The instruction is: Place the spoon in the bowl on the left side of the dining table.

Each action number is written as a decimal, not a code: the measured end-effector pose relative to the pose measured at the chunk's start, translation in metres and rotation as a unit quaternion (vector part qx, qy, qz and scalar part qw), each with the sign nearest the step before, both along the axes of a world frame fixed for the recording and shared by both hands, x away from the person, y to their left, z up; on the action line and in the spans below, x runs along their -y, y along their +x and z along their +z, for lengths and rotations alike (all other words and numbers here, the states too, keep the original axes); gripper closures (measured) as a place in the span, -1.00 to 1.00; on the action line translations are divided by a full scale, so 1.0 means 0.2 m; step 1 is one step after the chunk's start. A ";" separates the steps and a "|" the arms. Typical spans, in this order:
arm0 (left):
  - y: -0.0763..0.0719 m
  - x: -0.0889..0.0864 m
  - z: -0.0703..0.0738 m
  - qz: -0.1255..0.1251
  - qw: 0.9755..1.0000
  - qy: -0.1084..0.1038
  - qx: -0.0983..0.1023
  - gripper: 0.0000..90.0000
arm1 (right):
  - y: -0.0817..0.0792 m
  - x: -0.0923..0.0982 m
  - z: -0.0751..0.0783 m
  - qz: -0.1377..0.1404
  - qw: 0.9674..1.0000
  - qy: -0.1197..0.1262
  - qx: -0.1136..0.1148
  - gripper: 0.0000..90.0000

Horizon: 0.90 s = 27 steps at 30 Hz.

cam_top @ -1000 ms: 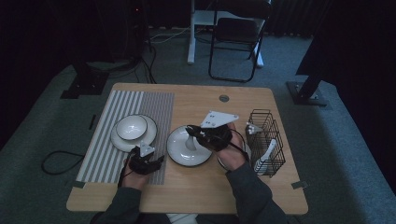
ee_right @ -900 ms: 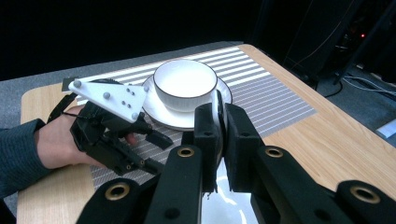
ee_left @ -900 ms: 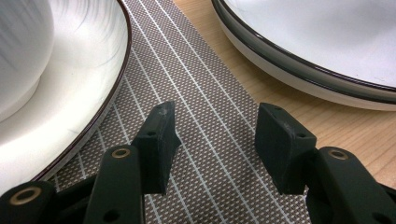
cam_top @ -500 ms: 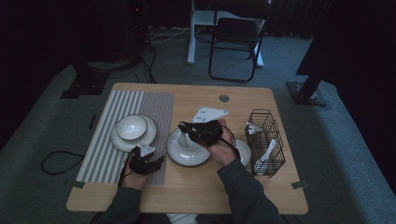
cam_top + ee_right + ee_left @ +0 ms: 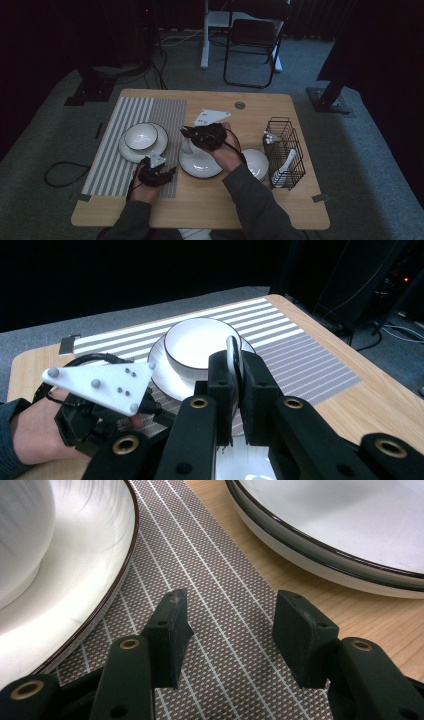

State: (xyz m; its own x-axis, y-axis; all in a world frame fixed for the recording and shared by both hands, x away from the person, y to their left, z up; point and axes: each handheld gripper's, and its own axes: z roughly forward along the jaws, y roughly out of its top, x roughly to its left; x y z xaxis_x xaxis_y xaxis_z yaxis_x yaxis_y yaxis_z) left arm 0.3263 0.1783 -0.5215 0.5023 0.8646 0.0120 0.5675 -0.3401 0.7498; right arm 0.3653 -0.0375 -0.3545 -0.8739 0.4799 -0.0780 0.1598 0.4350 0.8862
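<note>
A dim room surrounds a wooden table [image 5: 210, 200] with a striped mat [image 5: 120, 165] at left. Left of centre, a bowl [image 5: 140, 135] sits on a plate [image 5: 131, 150]. Below it the left gripper [image 5: 170, 171] rests, jaws wide and empty. At centre the right gripper [image 5: 185, 132], clamped on a white spoon [image 5: 233, 356], carries it handle-up over another plate [image 5: 200, 162], probably toward the bowl. A wire rack [image 5: 286, 150] stands at right.

The pale wooden counter [image 5: 280, 200] looks smooth and matt. The grey striped woven cloth mat [image 5: 215, 595] shows a fine rough mesh. The glossy white ceramic plate with dark rim [image 5: 340, 535] shines. The black wire metal basket [image 5: 286, 150] looks thin and dull. The matt black plastic tongs [image 5: 227, 632] look slightly grainy.
</note>
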 end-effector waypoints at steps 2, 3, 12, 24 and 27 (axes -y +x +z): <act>0.00 0.00 0.00 0.000 1.000 -0.001 0.000 0.10 | 0.01 -0.02 0.00 0.003 1.000 -0.002 0.002 0.88; 0.00 0.00 0.00 0.000 1.000 -0.001 0.000 0.10 | 0.02 -0.03 0.00 0.004 1.000 -0.003 0.002 0.88; 0.00 0.00 0.00 -0.002 1.000 0.001 -0.001 0.10 | 0.08 -0.12 0.00 0.006 1.000 -0.004 0.000 0.88; 0.00 0.00 0.00 -0.003 1.000 0.001 -0.001 0.10 | 0.16 -0.23 -0.01 0.012 1.000 0.002 -0.012 0.88; 0.00 0.00 0.00 -0.003 1.000 0.000 -0.001 0.10 | 0.18 -0.24 -0.02 0.011 1.000 0.003 -0.010 0.88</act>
State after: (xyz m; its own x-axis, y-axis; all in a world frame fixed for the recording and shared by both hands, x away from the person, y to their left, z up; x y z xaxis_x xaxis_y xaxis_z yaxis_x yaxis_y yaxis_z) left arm 0.3267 0.1790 -0.5213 0.5068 0.8620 0.0120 0.5670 -0.3438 0.7486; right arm 0.4005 0.0111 -0.3577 -0.8856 0.4611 -0.0565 0.1687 0.4326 0.8857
